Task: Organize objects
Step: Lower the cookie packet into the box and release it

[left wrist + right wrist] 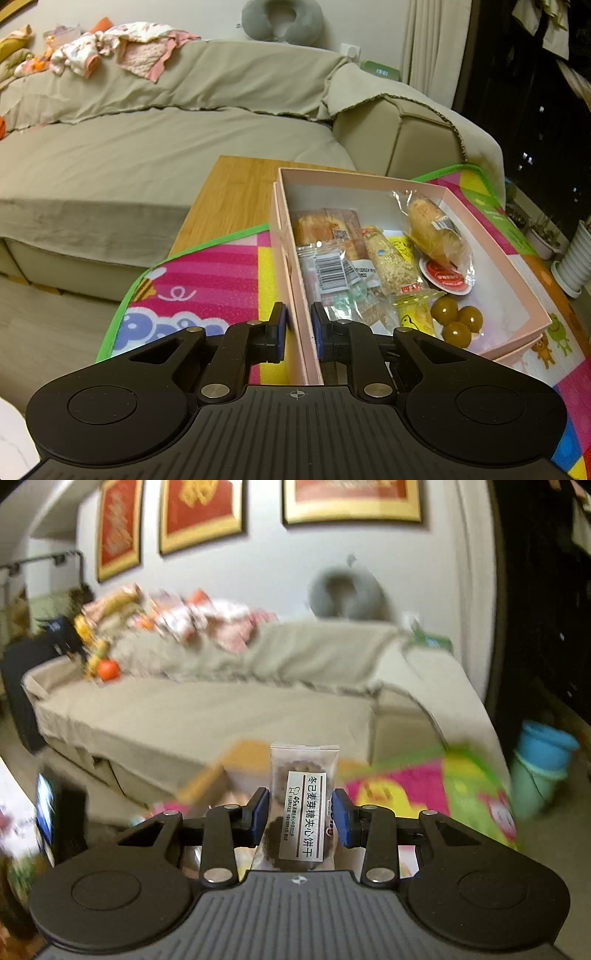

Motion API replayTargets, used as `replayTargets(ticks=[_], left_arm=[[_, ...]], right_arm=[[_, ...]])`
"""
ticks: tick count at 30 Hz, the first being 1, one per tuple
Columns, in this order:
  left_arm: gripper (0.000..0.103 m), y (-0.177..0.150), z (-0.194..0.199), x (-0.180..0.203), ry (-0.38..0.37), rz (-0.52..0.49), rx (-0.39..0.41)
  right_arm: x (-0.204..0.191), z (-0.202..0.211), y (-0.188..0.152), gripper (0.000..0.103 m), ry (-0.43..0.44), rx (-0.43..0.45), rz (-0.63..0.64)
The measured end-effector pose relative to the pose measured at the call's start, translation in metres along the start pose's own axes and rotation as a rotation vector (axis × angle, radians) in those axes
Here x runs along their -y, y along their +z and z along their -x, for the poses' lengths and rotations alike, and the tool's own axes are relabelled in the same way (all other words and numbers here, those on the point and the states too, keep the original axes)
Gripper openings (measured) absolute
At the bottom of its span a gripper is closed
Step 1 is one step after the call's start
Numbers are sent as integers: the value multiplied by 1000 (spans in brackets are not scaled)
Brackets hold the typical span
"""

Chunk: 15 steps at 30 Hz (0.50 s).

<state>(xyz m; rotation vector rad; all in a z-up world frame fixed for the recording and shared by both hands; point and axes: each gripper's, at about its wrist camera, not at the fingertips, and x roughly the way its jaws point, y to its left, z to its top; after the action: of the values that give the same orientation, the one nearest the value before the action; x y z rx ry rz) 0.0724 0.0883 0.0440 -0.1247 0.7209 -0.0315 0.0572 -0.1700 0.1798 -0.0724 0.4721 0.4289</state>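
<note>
so the right gripper [300,814] has its jaws clenched on a wrapped biscuit packet [302,805], held up in the air above the play mat [413,790]. I'd guess it's super light, crinkly and slippery in that plastic, and the biscuits inside would crack if squeezed hard, so gripping across the flat middle like it is now seems right. The left gripper [298,332] is pinching the near wall of the pink box [491,236] on the bench [229,192], steadying it. Box already holds a wrapped bun [432,229], a bread slice [325,229], a sesame bar [391,262], a barcode pouch [330,273] and three round olive-brown candies [458,319], with free space at the right
</note>
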Motion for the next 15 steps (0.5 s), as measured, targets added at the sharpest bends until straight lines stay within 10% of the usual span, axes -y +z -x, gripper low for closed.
replayTargets(ticks=[15], left_arm=[[17, 0, 0, 0, -3, 0, 1]], right_arm=[[-9, -58, 2, 63, 27, -44, 35]])
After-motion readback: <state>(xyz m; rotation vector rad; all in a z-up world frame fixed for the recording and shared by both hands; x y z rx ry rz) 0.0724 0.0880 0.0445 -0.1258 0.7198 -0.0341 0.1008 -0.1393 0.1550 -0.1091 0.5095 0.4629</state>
